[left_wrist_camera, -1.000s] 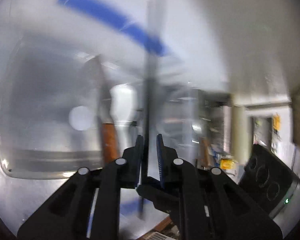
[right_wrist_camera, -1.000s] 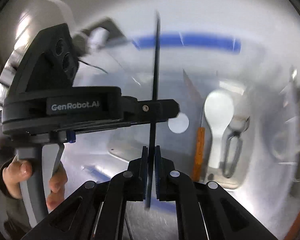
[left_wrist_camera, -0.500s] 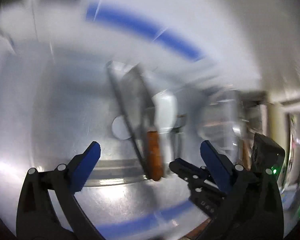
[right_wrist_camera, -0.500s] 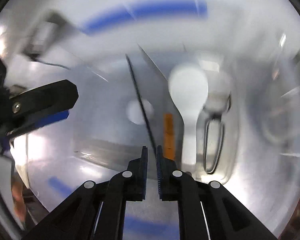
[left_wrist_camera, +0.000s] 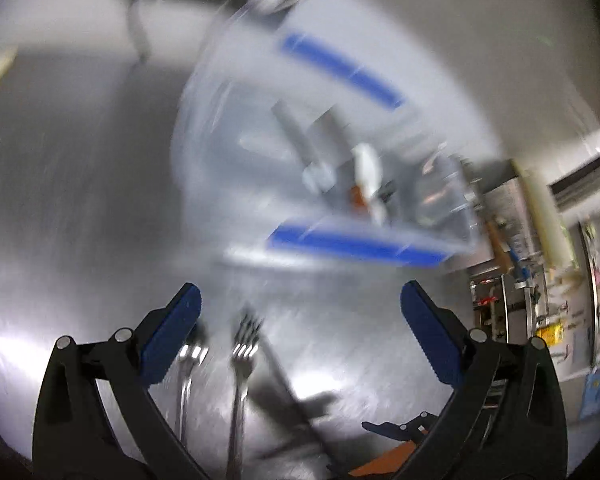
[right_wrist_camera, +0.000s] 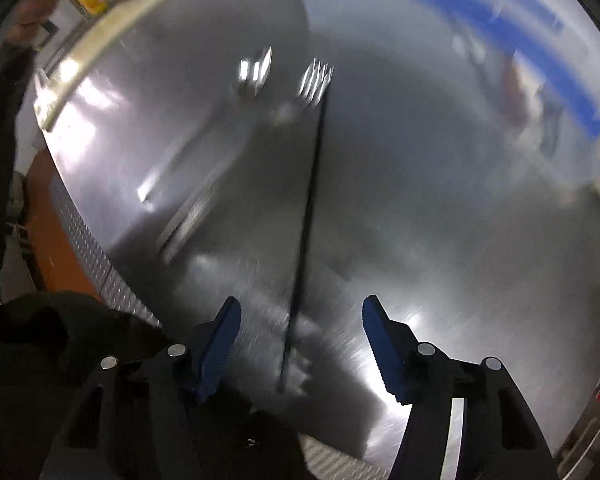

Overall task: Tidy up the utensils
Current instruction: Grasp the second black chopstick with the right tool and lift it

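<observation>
My left gripper [left_wrist_camera: 300, 332] is open and empty over the steel table [left_wrist_camera: 80, 220]. Two forks lie below it, one [left_wrist_camera: 240, 360] between the fingers and one [left_wrist_camera: 186, 368] by the left finger. A thin dark chopstick [left_wrist_camera: 288, 384] lies beside them. My right gripper [right_wrist_camera: 300, 340] is open; the dark chopstick [right_wrist_camera: 306, 216] lies on the table between its fingers, pointing at the two forks [right_wrist_camera: 316, 80] [right_wrist_camera: 254, 70]. A clear tray [left_wrist_camera: 340, 184] holds a knife with an orange handle [left_wrist_camera: 358, 196] and a white spoon [left_wrist_camera: 368, 168], blurred.
Blue tape strips [left_wrist_camera: 352, 244] mark the table around the tray. The table's front edge and an orange floor [right_wrist_camera: 56, 252] are at the left of the right wrist view. Shelving stands at the far right [left_wrist_camera: 540, 300].
Both grippers pulled back from the tray to the table's near part. The left let go a second ago; the right has now opened and the chopstick lies on the table.
</observation>
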`<state>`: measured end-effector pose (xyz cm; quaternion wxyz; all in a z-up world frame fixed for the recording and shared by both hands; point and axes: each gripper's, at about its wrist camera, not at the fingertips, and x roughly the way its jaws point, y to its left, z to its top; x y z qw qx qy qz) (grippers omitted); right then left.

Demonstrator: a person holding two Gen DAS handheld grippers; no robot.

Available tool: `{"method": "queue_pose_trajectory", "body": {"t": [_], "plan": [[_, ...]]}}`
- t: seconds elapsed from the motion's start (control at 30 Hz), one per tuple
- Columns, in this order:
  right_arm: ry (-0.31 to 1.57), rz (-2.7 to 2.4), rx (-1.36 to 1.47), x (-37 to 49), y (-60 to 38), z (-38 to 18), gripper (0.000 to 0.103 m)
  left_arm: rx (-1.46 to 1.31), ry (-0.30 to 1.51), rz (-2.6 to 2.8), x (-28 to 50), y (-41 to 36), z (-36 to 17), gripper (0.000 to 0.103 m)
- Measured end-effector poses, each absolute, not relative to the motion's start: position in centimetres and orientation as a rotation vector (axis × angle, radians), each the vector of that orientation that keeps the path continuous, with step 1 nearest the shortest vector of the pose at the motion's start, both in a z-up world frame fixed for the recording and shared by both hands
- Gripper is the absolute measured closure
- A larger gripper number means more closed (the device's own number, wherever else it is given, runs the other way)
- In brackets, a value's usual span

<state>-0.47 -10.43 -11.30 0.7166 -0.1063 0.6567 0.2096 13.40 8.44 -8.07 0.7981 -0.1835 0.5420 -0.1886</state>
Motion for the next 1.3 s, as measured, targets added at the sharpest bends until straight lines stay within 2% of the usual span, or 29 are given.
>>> {"method": "queue_pose_trajectory", "body": {"t": [0.07,0.13,0.2,0.23,0.3,0.63,0.8,0.83,0.87,0.9,0.93,0.97,1.17,1.3], "plan": [[1.479,0.417,-0.271,-0.8,-10.1,-12.8,0.046,-0.441,1.236,-0.369,12.5,8.9,-11.2,0.007],[1.5,0.394,-0.276,-0.9,-9.8,-13.8,0.054,-0.49,1.274,-0.369,11.7,9.5,-12.9,0.007],[1.529,0.375,-0.267,-1.0,-9.6,-14.7,0.07,-0.529,1.293,-0.374,10.7,10.0,-14.0,0.007],[1.521,0.381,-0.252,-0.9,-9.7,-14.8,0.074,-0.543,1.3,-0.379,10.5,10.0,-14.4,0.007],[1.529,0.38,-0.221,-1.1,-10.1,-15.0,0.096,-0.572,1.323,-0.4,9.9,9.9,-15.1,0.007],[1.535,0.465,0.27,1.0,-16.7,-12.3,0.096,-0.861,1.475,-0.604,8.1,5.8,-19.7,0.007],[1.506,0.48,0.385,0.7,-18.8,-10.5,0.096,-0.812,1.579,-0.591,7.5,2.9,-22.6,0.008],[1.503,0.48,0.389,0.6,-19.0,-10.3,0.096,-0.805,1.564,-0.604,7.4,2.5,-22.5,0.017],[1.502,0.476,0.389,1.1,-19.5,-10.1,0.096,-0.745,1.549,-0.6,7.5,2.0,-22.1,0.037],[1.503,0.476,0.386,0.7,-19.8,-10.2,0.096,-0.704,1.531,-0.585,7.5,1.6,-21.8,0.049],[1.504,0.476,0.383,0.7,-19.6,-10.2,0.096,-0.671,1.518,-0.579,7.6,1.3,-21.7,0.081],[1.503,0.473,0.385,0.7,-19.6,-10.2,0.096,-0.619,1.513,-0.59,7.6,0.7,-21.4,0.092],[1.481,0.449,0.395,0.9,-18.2,-10.0,0.096,-0.565,1.489,-0.651,7.4,-1.7,-20.4,0.093],[1.413,0.429,0.38,-0.8,-18.9,-7.0,0.096,-0.558,1.438,-0.726,7.7,-1.9,-17.6,0.093]]}}
